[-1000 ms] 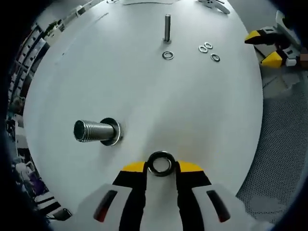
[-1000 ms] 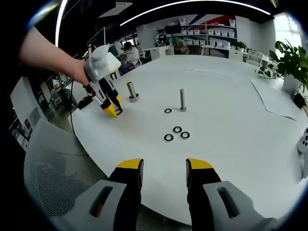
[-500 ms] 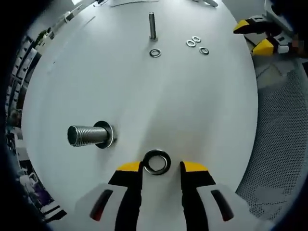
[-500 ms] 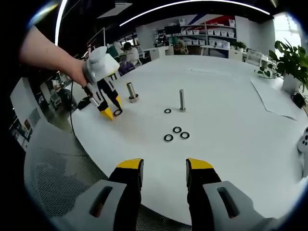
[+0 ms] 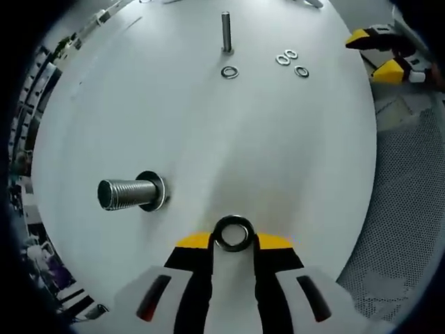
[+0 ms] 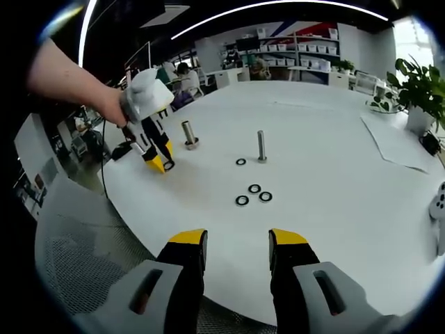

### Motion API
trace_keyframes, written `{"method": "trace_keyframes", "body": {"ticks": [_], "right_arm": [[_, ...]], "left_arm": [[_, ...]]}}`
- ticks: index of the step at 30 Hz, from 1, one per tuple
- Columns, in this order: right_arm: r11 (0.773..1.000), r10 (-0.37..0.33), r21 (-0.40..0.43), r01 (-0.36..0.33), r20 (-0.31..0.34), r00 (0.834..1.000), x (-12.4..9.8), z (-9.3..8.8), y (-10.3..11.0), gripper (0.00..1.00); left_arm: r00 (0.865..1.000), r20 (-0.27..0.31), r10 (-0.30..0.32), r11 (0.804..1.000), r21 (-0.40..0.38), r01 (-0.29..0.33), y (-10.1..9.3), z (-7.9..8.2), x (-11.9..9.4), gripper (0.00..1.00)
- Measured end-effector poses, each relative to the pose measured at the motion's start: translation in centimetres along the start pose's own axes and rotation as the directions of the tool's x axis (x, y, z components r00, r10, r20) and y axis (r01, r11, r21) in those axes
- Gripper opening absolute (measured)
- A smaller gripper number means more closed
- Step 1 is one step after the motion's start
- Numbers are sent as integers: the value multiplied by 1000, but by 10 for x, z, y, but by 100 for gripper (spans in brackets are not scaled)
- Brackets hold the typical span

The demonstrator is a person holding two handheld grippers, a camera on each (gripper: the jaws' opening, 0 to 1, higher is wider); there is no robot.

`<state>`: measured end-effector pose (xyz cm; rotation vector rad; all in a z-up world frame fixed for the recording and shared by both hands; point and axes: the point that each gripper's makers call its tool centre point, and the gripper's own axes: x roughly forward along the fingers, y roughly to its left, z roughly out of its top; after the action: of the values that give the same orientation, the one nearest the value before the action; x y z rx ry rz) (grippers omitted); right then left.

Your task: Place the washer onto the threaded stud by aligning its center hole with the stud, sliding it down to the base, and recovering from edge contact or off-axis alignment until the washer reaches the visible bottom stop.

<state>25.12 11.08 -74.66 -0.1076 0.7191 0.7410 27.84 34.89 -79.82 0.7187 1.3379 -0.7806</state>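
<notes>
Left gripper (image 5: 233, 243): low centre of the left gripper view, jaws drawn in close with the washer (image 5: 233, 233) clamped between their yellow tips.
Washer: a dark metal ring, held just above the white tabletop (image 5: 278, 153), hole facing the camera.
Threaded stud (image 5: 124, 193): left of centre in the left gripper view, thick and ribbed, standing on a flat round base, well apart from the washer.
Thin stud (image 5: 226, 31): top of the frame, with one loose ring (image 5: 229, 72) beside it and three rings (image 5: 291, 60) to its right.
Right gripper (image 6: 236, 243): bottom of the right gripper view, jaws set wide apart, holding nothing, above the tabletop edge.
Hand (image 6: 111, 104): upper left of the right gripper view, gripping the left gripper near the threaded stud.
</notes>
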Motion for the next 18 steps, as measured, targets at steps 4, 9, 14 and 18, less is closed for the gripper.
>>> {"method": "trace_keyframes", "body": {"ticks": [4,9,14,18], "right_arm": [[1000,-1,3,1,3,1000,0,1,-1,38],[1000,-3,4,3,3,1000,0,1,-1,38],[1000,-3,2,3,1,1000,0,1,-1,38],[1000,-1,-1,1,-2,1000,0,0,0,38]], "left_arm": [[1000,15,7,999,-32,-7,1,-1,0,19],[998,66,13,994,-112,-6,3,-3,0,18],[998,53,17,995,-99,-12,1,-7,-2,18],[998,62,33,989,-149,-23,7,-10,-8,18]]}}
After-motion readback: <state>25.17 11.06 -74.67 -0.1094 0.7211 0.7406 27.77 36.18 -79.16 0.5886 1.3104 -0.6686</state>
